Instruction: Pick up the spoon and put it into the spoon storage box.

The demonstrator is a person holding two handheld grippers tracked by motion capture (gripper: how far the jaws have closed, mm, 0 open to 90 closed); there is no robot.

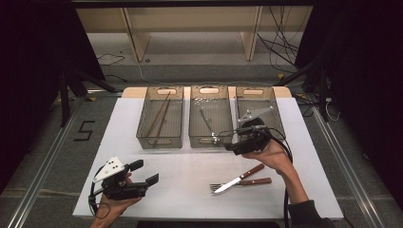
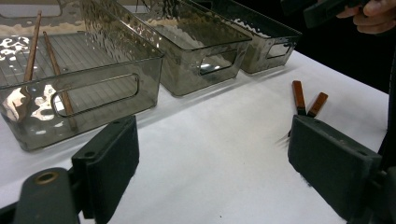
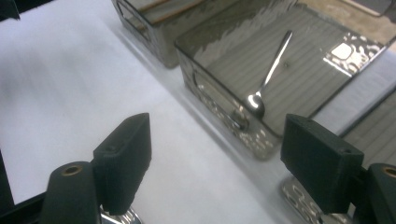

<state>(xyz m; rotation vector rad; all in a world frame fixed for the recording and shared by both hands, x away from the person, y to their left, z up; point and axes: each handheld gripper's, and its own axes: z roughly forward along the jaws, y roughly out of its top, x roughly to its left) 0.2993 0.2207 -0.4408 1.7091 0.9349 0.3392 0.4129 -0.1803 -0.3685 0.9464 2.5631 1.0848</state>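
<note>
While in trays (image 1: 160,137): chopsticks (image 1: 159,117), spoon (image 3: 268,77).

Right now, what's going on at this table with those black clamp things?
A person holds a two-jaw gripper in each hand and seems to be sorting cutlery into three clear bins. The chopsticks lie in the left bin and a spoon in the middle bin. The right gripper hangs open by the middle bin's near end; the left gripper waits open over the table. A knife and fork lie on the white table.
</note>
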